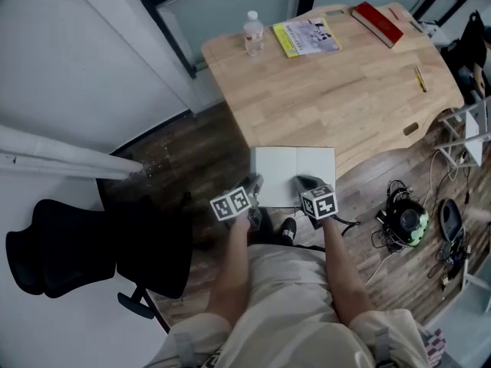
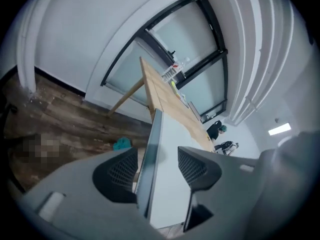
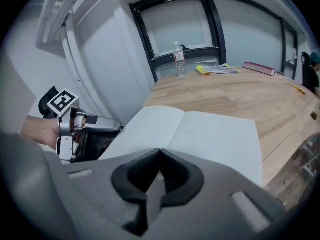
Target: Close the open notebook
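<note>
An open notebook (image 1: 295,175) lies flat, blank pages up, at the 6 o'clock edge of a wooden table (image 1: 345,90), its near margin at or just past the rim; it looks thin and light, its leaves likely limp rather than stiff, so a hold on the outer edge of one half, swung over the spine, should close it, provided the other half is kept from sliding on the smooth wood; at the notebook's 9 o'clock side the left gripper (image 2: 156,165) stands with jaws wide apart, the left-hand leaf's edge between the pads but not pinched; at its 6 o'clock edge, beside the spine, the right gripper (image 3: 160,156) has its jaws brought together on nothing, tips at the paper; beyond, a water bottle (image 1: 253,33) at 11 o'clock, a yellow booklet (image 1: 307,37) at 12 and a red book (image 1: 377,23) at 1 stand well apart; a black chair (image 1: 92,255) sits off the table at 8 o'clock.
</note>
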Demonstrator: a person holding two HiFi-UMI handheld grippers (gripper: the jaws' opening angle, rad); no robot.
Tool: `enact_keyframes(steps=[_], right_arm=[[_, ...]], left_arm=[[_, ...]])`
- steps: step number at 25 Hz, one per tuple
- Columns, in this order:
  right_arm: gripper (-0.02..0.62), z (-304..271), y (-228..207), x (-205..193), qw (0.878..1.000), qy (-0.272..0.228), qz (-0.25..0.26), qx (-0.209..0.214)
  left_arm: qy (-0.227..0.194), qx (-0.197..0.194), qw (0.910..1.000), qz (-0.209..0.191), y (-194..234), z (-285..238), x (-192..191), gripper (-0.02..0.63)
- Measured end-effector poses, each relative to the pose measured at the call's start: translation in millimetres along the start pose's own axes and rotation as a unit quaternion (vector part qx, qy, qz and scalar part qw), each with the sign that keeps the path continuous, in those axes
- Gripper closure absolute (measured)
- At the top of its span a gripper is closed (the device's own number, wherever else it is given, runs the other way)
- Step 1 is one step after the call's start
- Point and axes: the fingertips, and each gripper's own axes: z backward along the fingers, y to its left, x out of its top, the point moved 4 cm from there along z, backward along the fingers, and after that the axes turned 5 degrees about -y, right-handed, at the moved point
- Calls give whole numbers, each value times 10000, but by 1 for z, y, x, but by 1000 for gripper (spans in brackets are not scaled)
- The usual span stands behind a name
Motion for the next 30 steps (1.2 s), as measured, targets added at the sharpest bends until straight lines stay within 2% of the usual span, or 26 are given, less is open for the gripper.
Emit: enact_keyframes(steps=[2,7,11,14,19,24,26,28,30], right_arm=[[594,0,1,1,10000,-22,34,-13],[594,1,-1,0,9999,-46,104,-125],[594,3,1,-3,9997,-75,184,-171],[594,3,1,-4,9996,-82,182,-192],[594,4,1,-5,9991,-147,143,-362],[594,7,0,-7,9986,-140,-15,-509],[594,9,13,1,9990,-122,113,-408],[594,13,36,16,9977,-430,526,-26],[594,18,52,24,9942,-749,677,380]], left_arm=[[127,-99,9998,85,-2,-2,-6,371],[361,-83,9992,-161,0,-4,-16,370],[306,-144,9994,82,1,-1,-26,371],[285,-194,9994,59,-3,4,-25,371],[81,-649,9977,161,-21,20,-14,374],[-52,-1023,9947,-33,-47,36,-7,376],[-78,-1104,9937,-184,-57,41,-3,376],[-116,-1163,9926,-322,-67,46,0,376],[-161,-1222,9911,-496,-78,50,0,376]])
